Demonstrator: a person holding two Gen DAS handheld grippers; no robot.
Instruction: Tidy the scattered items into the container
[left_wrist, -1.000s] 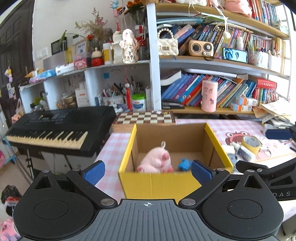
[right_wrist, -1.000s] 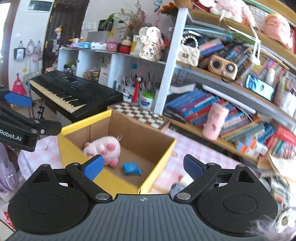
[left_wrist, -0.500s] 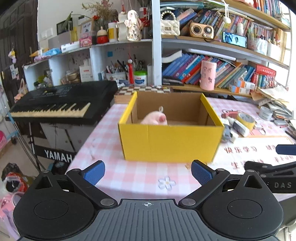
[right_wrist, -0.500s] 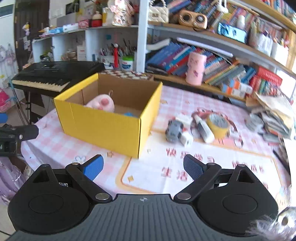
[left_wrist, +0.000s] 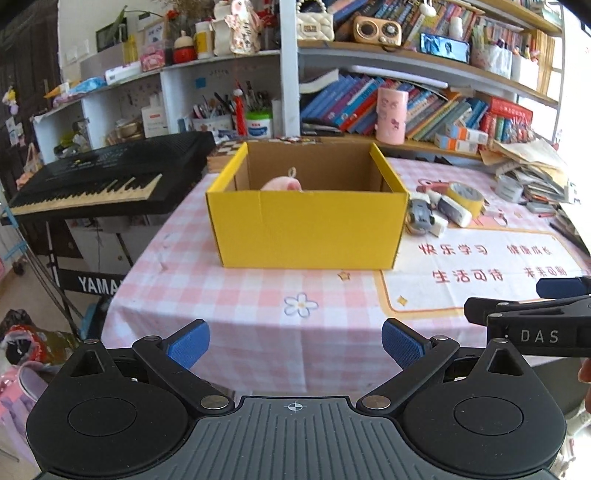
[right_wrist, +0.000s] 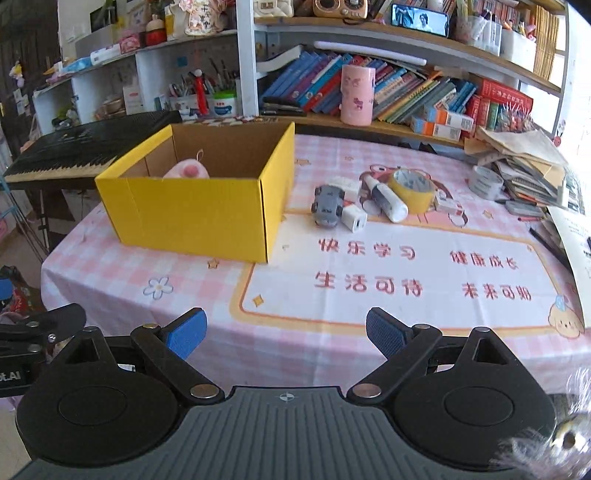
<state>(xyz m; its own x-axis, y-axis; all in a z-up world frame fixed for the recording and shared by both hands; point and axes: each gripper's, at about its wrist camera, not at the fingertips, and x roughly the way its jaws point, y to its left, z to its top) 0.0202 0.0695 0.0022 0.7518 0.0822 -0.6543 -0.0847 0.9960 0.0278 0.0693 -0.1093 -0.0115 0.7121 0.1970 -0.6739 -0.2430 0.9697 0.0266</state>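
A yellow cardboard box (left_wrist: 308, 225) (right_wrist: 192, 218) stands on the pink checked tablecloth, with a pink plush toy (left_wrist: 282, 183) (right_wrist: 186, 170) inside. To its right lie a grey toy car (right_wrist: 328, 205) (left_wrist: 419, 218), a white charger (right_wrist: 354, 218), a white bottle (right_wrist: 386, 199) and a yellow tape roll (right_wrist: 412, 190) (left_wrist: 463, 195). My left gripper (left_wrist: 295, 343) is open and empty, near the table's front edge. My right gripper (right_wrist: 286, 334) is open and empty, also near the front edge.
A black keyboard (left_wrist: 99, 177) stands left of the table. Shelves with books and a pink cup (right_wrist: 356, 94) run behind. A grey tape roll (right_wrist: 487, 181) and a pile of papers (right_wrist: 532, 170) lie at the right edge.
Both grippers have pulled back from above the box toward the table's front edge and lower. Both stay open and empty. The box contents are unmoved.
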